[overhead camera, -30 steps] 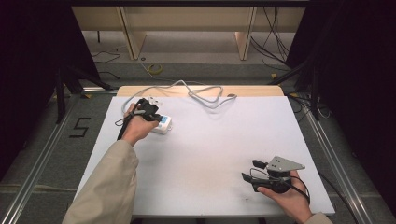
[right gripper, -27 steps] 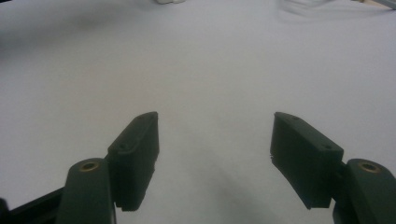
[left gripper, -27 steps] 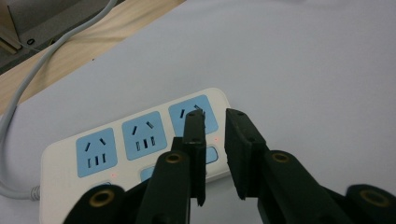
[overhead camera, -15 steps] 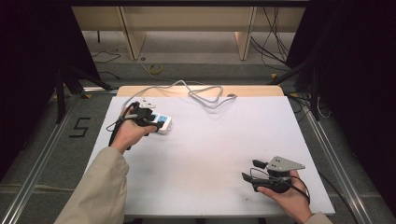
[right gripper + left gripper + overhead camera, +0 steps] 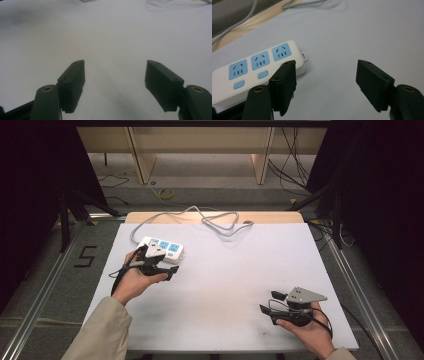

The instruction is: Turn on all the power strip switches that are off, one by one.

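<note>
1. Nearest me, the right gripper (image 5: 272,307) sat low at the near right of the white table (image 5: 240,270), held in the right hand (image 5: 307,327). In the right gripper view its jaws stood wide apart over bare tabletop, pinching nothing.
2. Farther in, on the left, the left hand (image 5: 132,280) held the left gripper (image 5: 167,270) just on the near side of the power strip (image 5: 162,249). From the high view I could not tell whether it touched the strip.
3. In the left gripper view the jaws were spread, holding nothing. The power strip (image 5: 257,68) lay to the left of the gap, its end with the small tab just behind the left jaw; the space between the jaws held only table.
4. The strip was white with three blue sockets, lying flat at the far left of the table.
5. Beyond it, the strip's grey cord (image 5: 210,217) looped along the far edge of the table.
</note>
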`<state>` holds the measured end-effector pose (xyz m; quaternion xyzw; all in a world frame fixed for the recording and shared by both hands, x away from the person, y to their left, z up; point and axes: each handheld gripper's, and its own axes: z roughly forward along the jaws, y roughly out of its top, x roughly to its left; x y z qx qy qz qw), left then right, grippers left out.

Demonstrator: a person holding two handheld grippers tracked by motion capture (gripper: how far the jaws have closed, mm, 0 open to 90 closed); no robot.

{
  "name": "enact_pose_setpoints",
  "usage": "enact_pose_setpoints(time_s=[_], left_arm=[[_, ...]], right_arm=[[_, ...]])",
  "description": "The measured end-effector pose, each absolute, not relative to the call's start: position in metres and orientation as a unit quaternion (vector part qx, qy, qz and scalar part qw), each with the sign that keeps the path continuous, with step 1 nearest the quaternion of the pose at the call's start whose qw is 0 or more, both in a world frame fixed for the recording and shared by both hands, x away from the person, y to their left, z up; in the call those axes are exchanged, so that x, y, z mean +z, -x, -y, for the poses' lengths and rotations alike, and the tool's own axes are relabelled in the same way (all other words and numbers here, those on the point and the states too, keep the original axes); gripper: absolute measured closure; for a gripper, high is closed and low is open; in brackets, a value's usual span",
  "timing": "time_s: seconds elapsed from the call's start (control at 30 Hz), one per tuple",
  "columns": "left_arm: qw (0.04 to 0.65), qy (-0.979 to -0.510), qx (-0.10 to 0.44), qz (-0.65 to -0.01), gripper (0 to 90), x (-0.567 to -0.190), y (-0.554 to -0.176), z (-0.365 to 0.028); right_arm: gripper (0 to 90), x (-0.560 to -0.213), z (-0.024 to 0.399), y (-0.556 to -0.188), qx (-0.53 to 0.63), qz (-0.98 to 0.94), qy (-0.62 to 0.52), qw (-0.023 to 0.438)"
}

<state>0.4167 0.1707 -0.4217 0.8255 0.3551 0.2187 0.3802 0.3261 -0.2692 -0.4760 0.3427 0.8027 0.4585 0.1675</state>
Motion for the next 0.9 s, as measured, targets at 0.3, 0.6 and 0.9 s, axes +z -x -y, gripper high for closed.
enact_pose_setpoints(time_s=[0.3, 0.6, 0.9], left_arm=[[0.397, -0.825, 0.217, -0.338, 27.8, -0.443, -0.388, -0.171], [0.406, -0.818, 0.227, -0.34, 27.3, -0.466, -0.36, -0.183], [0.407, -0.811, 0.234, -0.348, 25.2, -0.474, -0.348, -0.19]], right_arm=[[33.3, -0.476, 0.269, -0.326, 0.457, -0.803, -0.344, 0.167], [33.3, -0.476, 0.27, -0.326, 0.457, -0.803, -0.344, 0.167], [33.3, -0.476, 0.269, -0.326, 0.458, -0.802, -0.346, 0.168]])
